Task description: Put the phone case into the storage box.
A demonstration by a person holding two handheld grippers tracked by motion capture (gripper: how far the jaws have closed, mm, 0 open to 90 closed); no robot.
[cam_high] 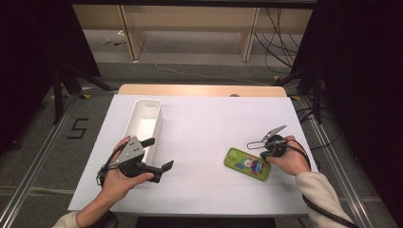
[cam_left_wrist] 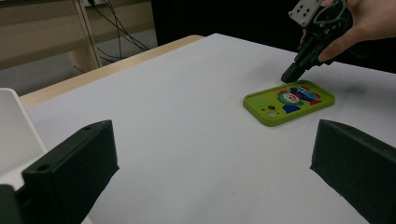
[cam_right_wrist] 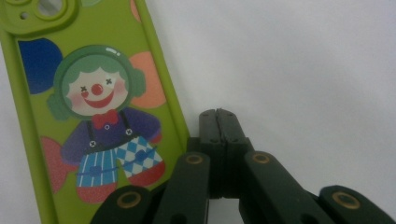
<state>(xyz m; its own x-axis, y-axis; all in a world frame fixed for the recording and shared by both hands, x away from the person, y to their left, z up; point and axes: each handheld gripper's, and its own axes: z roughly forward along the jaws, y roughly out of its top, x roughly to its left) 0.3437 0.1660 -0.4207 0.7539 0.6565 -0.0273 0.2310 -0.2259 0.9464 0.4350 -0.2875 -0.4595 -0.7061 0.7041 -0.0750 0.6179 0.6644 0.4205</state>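
Closed black jaws of the right gripper (cam_right_wrist: 219, 122) sit pressed together with nothing between them, their tips on or just above the white table cover (cam_high: 204, 137) right beside the long edge of the green phone case (cam_right_wrist: 93, 116), which lies flat, clown picture up, near the person's right hand (cam_high: 290, 159). From that stance the step looks like nudging or sliding the case, since shut jaws cannot pick it up; to lift it they would need to part first and straddle that raised rim. A push should be low and square against the edge, so the soft case slides and does not tip or spin. Farther out, the left gripper (cam_high: 159, 154) hangs over the near left of the cover with its jaws wide apart and empty, just beside the white bin (cam_high: 142, 121), well apart from the case and ready to receive or steady it.
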